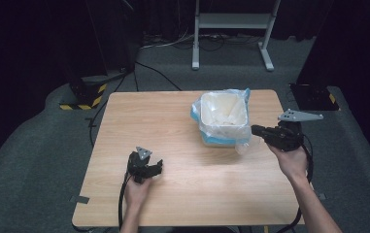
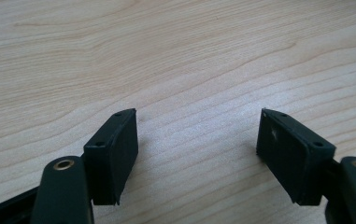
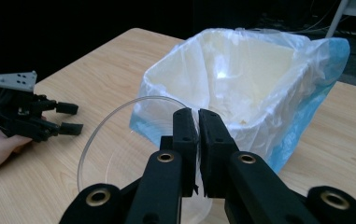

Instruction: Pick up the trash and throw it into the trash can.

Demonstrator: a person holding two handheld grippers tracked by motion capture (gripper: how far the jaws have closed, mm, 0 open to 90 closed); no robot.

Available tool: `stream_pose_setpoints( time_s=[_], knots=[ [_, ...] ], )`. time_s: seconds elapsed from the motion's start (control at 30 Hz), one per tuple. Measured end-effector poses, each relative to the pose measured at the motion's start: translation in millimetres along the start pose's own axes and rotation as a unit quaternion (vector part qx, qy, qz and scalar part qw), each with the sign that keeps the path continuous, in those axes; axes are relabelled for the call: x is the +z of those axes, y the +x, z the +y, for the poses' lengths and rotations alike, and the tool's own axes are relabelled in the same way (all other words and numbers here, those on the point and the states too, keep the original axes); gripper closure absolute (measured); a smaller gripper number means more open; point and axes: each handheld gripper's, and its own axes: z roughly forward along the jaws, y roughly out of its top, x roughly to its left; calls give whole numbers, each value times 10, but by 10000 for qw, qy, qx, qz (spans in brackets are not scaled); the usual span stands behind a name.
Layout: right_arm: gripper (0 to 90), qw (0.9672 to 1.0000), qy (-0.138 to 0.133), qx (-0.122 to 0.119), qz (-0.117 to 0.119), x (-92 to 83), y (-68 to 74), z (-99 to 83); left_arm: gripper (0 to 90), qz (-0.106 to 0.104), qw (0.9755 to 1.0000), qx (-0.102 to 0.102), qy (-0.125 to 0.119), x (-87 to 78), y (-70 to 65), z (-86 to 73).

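A white bin (image 1: 203,116) lined with a clear and blue plastic bag stands on the wooden table (image 1: 173,116) at the back right. My right gripper (image 1: 258,130) hovers just right of the bin. In the right gripper view its jaws (image 3: 198,122) are shut on the rim of a clear plastic bowl (image 3: 115,154), held tilted beside the bin (image 3: 278,121). The bowl (image 1: 244,144) shows faintly at the bin's front right corner. My left gripper (image 1: 158,166) rests low over the front left of the table. It stands open (image 2: 196,114) with only bare wood between its fingers.
Beyond the table a white metal stand (image 1: 231,22) rises from the grey carpet. Black cases with yellow-striped tape (image 1: 83,92) sit at the back left. Cables trail across the floor. The other gripper (image 3: 75,118) and its hand lie to the left in the right gripper view.
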Motion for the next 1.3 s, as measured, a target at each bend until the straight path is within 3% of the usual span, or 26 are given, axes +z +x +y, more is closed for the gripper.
stream_pose_setpoints(
  time_s=[0.73,1.3],
  knots=[
    [863,9995,-317,13,60,-38,-60,463,292,-1,10000,8,7,-1,1,0],
    [863,9988,-434,119,-205,133,-209,663,292,1,10000,2,3,0,1,0]
  ],
)
